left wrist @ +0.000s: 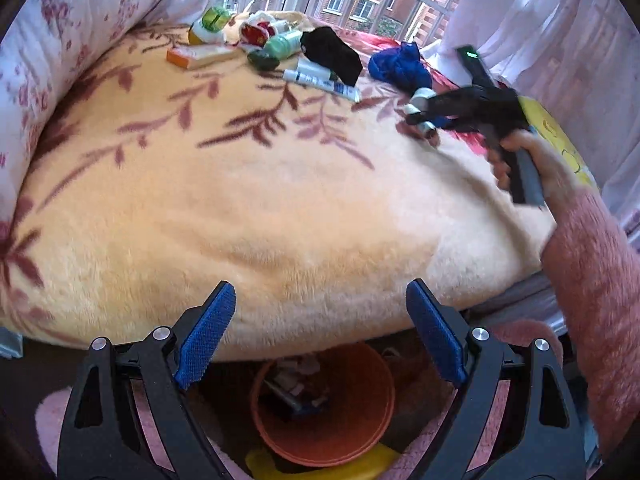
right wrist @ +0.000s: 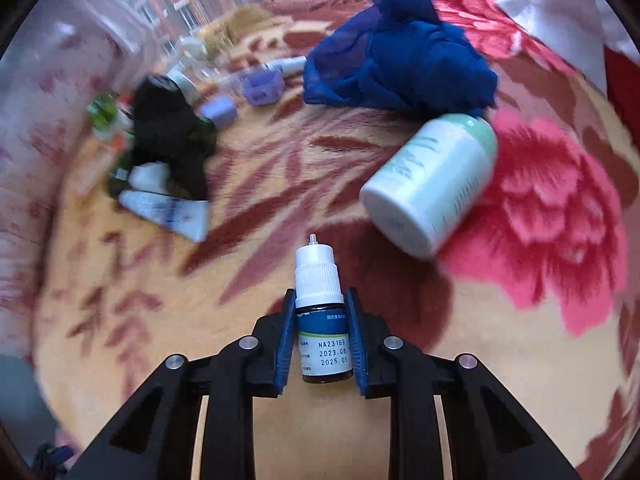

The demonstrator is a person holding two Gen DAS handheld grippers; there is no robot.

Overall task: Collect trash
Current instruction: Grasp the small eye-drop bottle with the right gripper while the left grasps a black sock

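Note:
My right gripper [right wrist: 320, 300] is shut on a small brown dropper bottle [right wrist: 322, 320] with a white cap and dated label, held above the floral blanket [right wrist: 160, 320]. In the left wrist view the right gripper [left wrist: 424, 118] shows at the right over the bed, held by a hand in a pink sleeve. My left gripper [left wrist: 320, 300] is open and empty at the bed's near edge, above an orange trash bin [left wrist: 360, 432] on the floor holding some scraps. A white and green bottle [right wrist: 432, 184] lies on its side just ahead of the right gripper.
On the bed lie a blue cloth [right wrist: 400, 60], a black cloth [right wrist: 172, 132], a white tube [right wrist: 168, 208], purple boxes [right wrist: 260, 88], an orange box [left wrist: 200, 56] and several small containers [left wrist: 256, 32]. A window stands behind the bed. A yellow object [left wrist: 320, 470] lies by the bin.

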